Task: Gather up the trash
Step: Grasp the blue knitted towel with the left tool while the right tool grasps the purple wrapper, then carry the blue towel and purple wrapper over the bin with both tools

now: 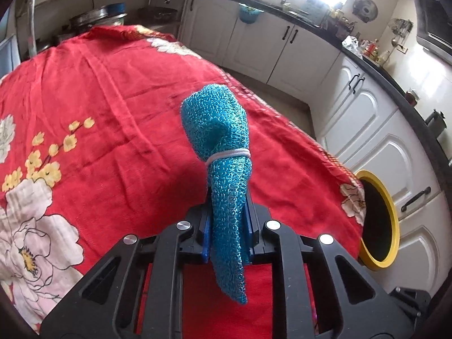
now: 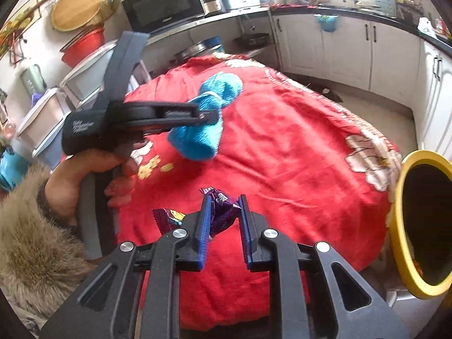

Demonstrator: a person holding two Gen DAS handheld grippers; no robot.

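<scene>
My left gripper [image 1: 228, 226] is shut on a blue mesh scrubber [image 1: 223, 147] tied with a white band, held above the red flowered cloth [image 1: 113, 107]. The scrubber also shows in the right wrist view [image 2: 209, 113], clamped in the left gripper [image 2: 207, 117]. My right gripper [image 2: 223, 217] is open, its blue pads on either side of a purple snack wrapper [image 2: 223, 209] lying on the cloth. A second purple wrapper [image 2: 169, 217] lies just left of it. A yellow-rimmed bin [image 2: 423, 226] stands at the table's right edge; it also shows in the left wrist view [image 1: 378, 220].
White kitchen cabinets [image 1: 310, 56] and a dark counter run along the far and right sides. Shelves with a microwave [image 2: 163, 5], tubs and pans stand behind the table. A fur-cuffed sleeve [image 2: 31, 240] is at lower left.
</scene>
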